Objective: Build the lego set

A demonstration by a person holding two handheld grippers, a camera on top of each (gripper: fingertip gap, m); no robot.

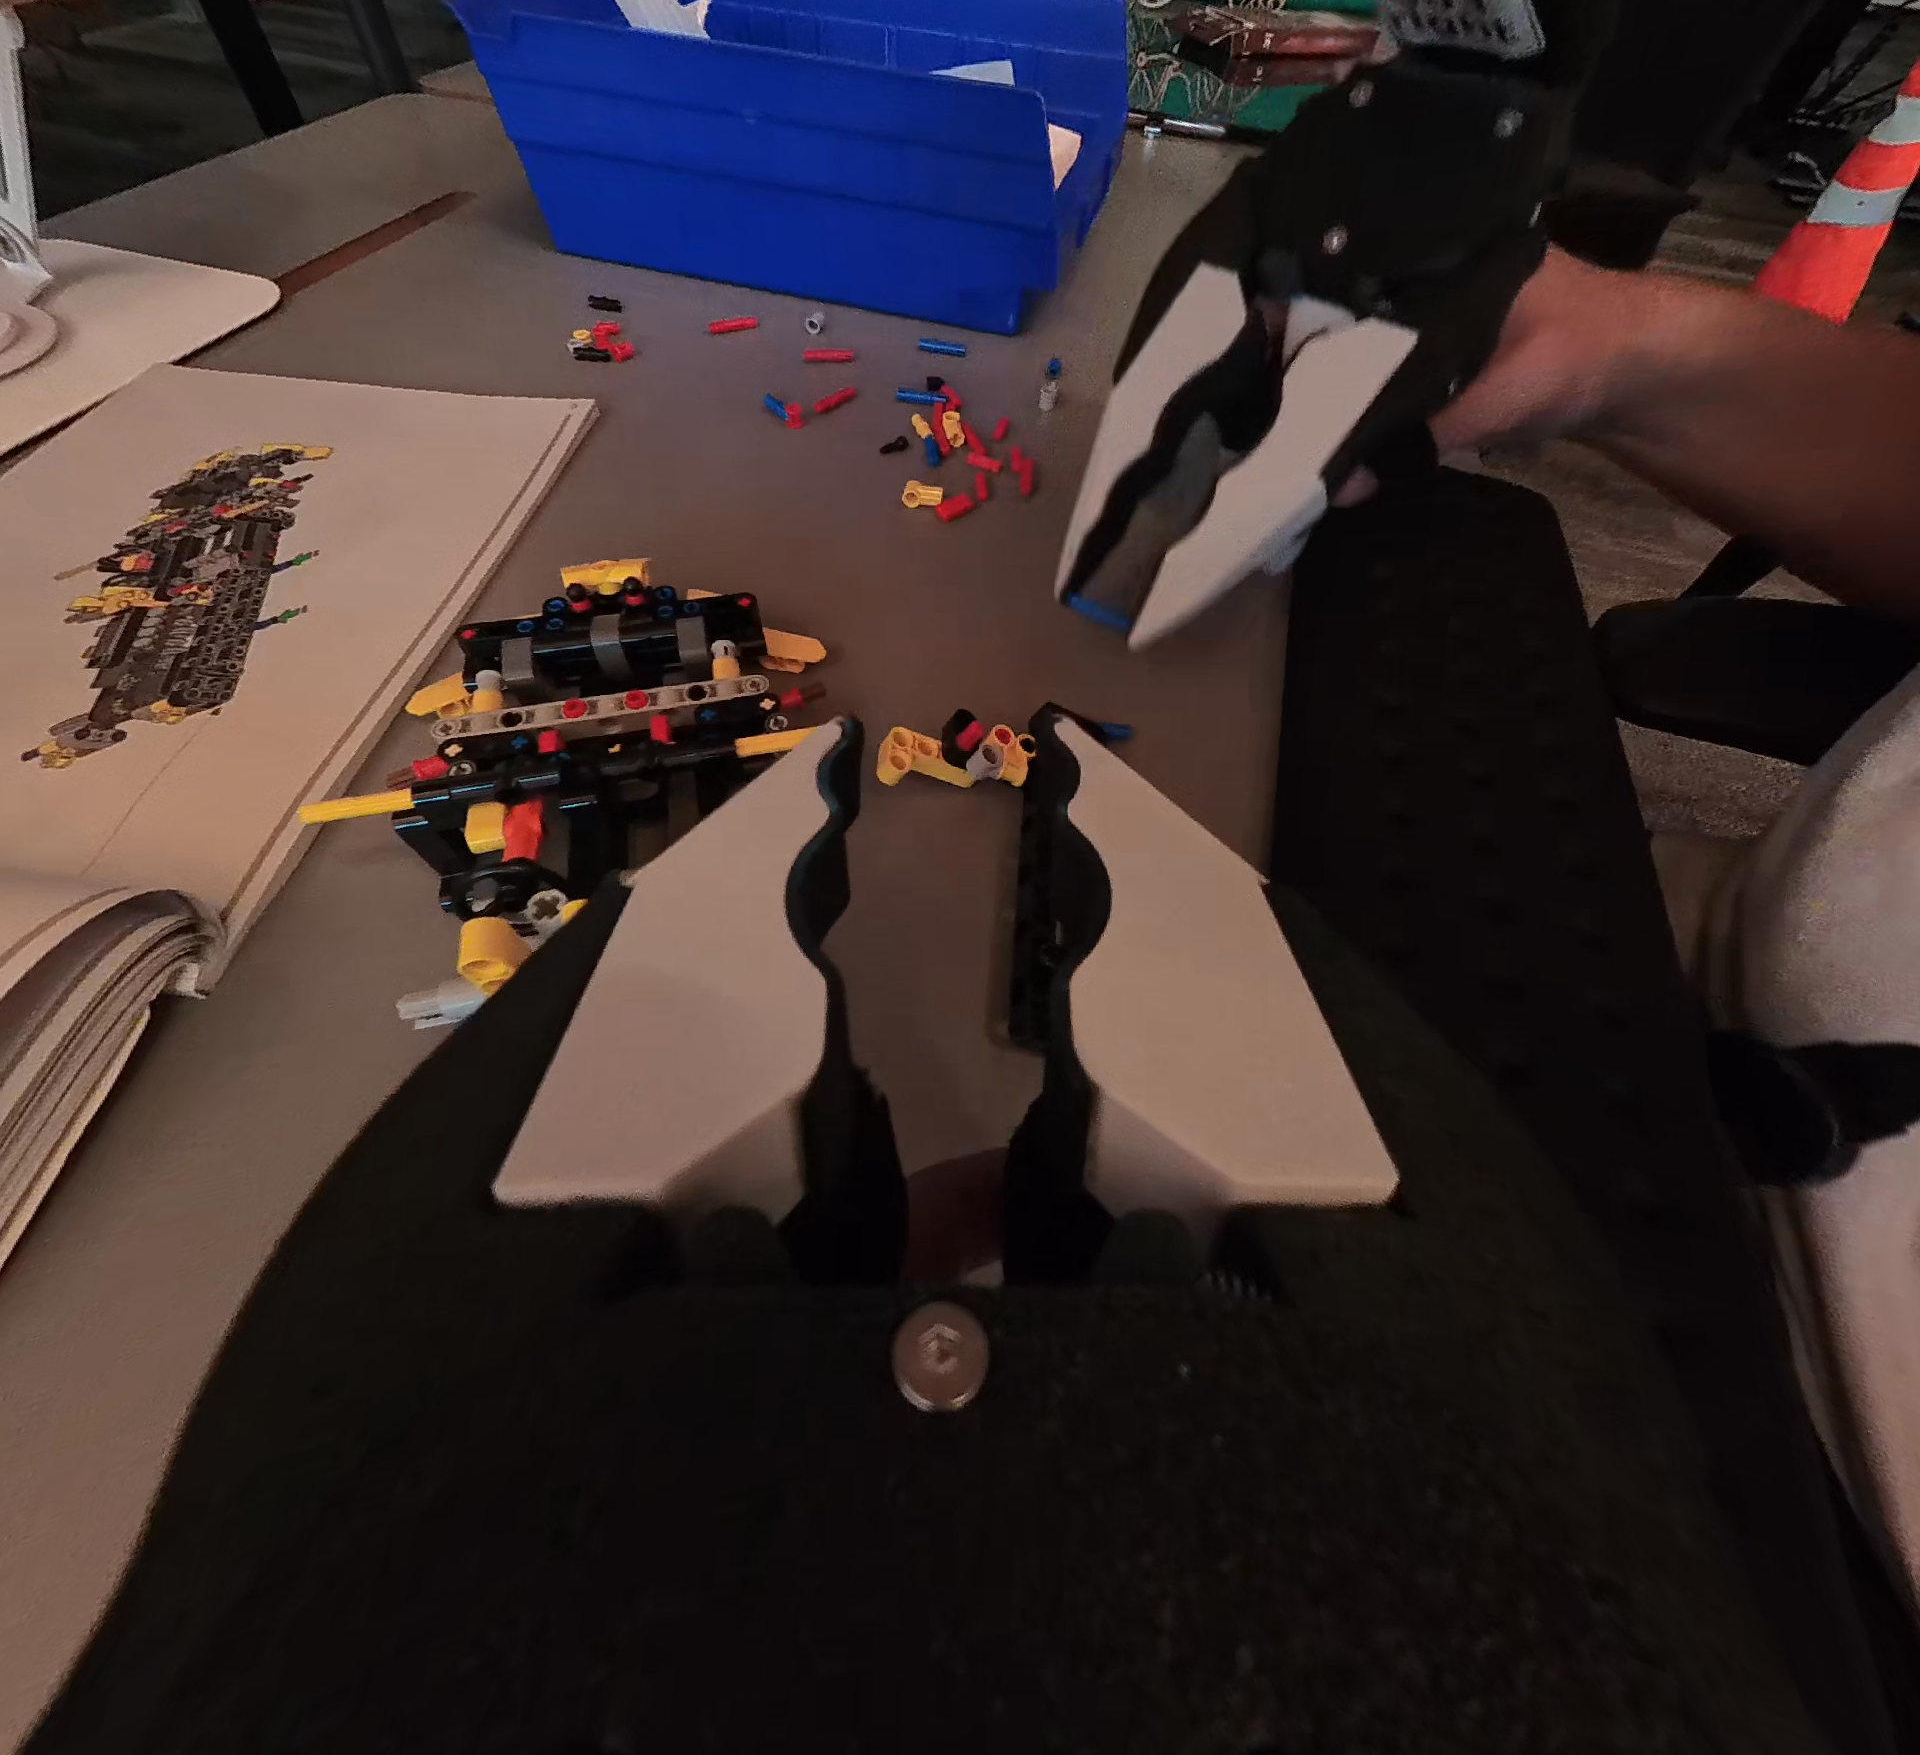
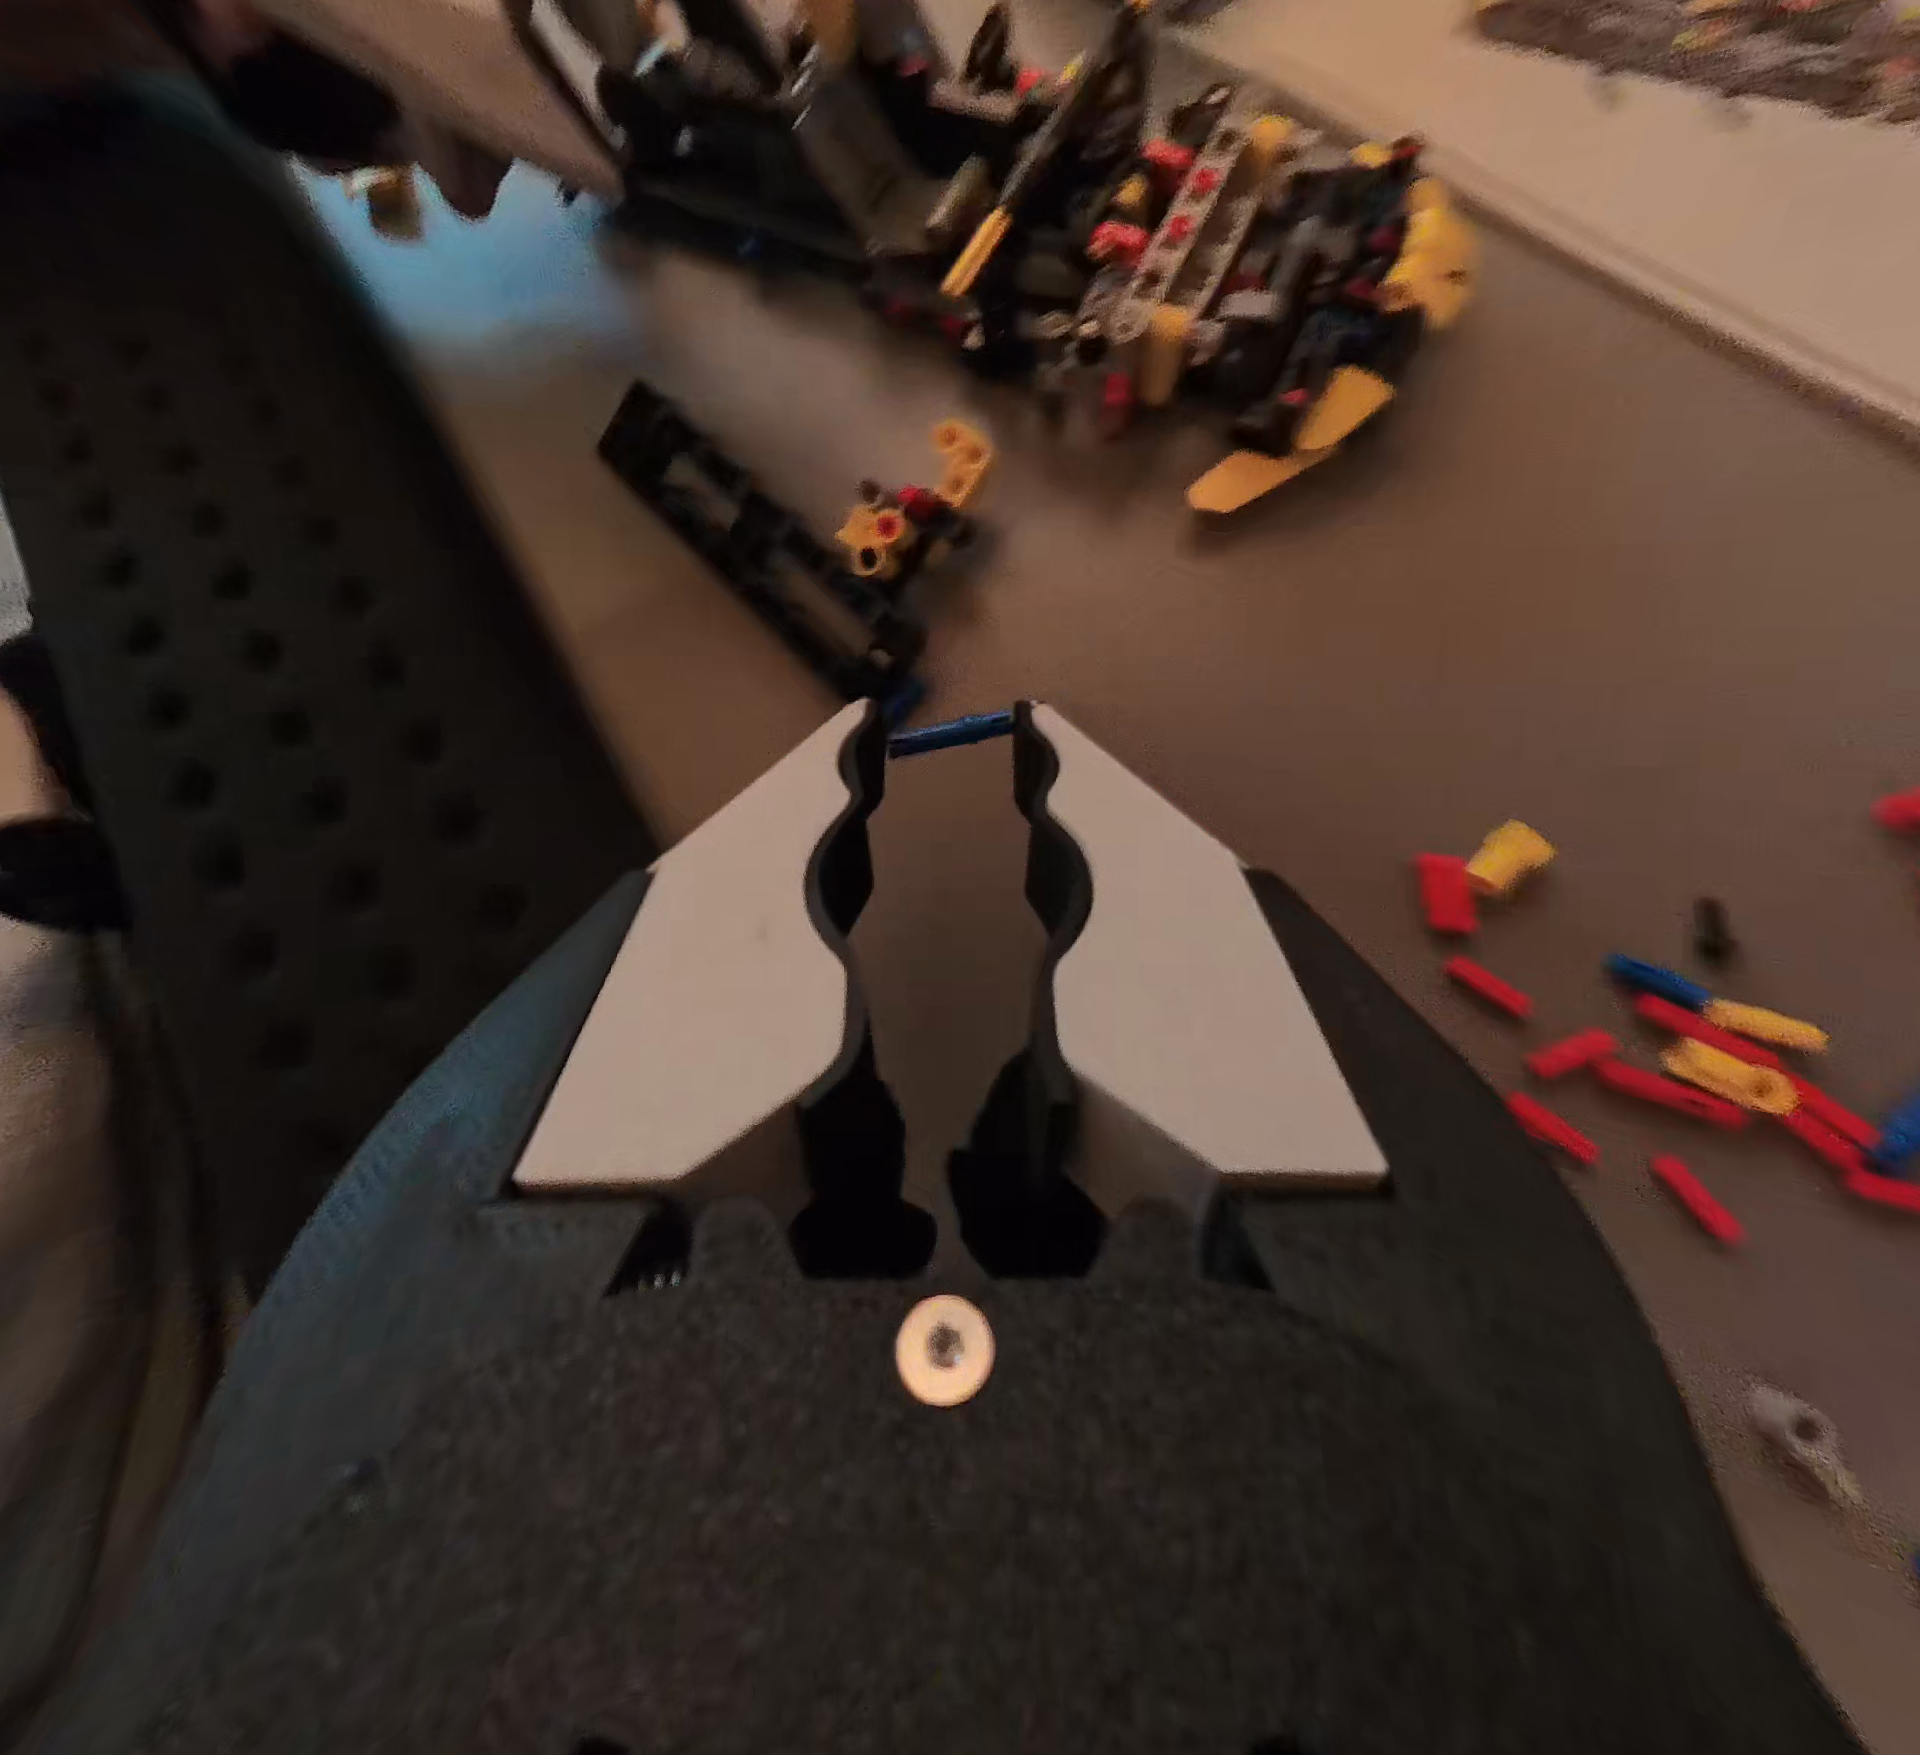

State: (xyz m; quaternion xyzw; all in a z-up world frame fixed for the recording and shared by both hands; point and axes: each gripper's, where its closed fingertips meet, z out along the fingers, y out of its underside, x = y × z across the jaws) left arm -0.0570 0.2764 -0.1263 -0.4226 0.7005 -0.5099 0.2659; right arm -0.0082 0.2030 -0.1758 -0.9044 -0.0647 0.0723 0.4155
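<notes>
A half-built black, yellow and red lego model (image 1: 613, 729) lies on the grey table; it also shows in the right wrist view (image 2: 1195, 251). A small yellow and red sub-assembly (image 1: 951, 755) lies just beyond my left gripper (image 1: 948, 729), which is open and empty above the table. A long black beam (image 1: 1034, 916) lies beside its right finger and shows in the right wrist view (image 2: 758, 542). My right gripper (image 2: 948, 729) is shut on a blue pin (image 2: 951, 734) held crosswise at its tips. That gripper also shows at the right of the left wrist view (image 1: 1107, 609).
A blue bin (image 1: 800, 136) stands at the back. Loose red, blue and yellow pins (image 1: 951, 448) lie in front of it, and in the right wrist view (image 2: 1683, 1061). An open instruction book (image 1: 208, 645) lies left. A black perforated chair back (image 1: 1455, 770) is right. Spacing between my two grippers at the tips: around 11 centimetres.
</notes>
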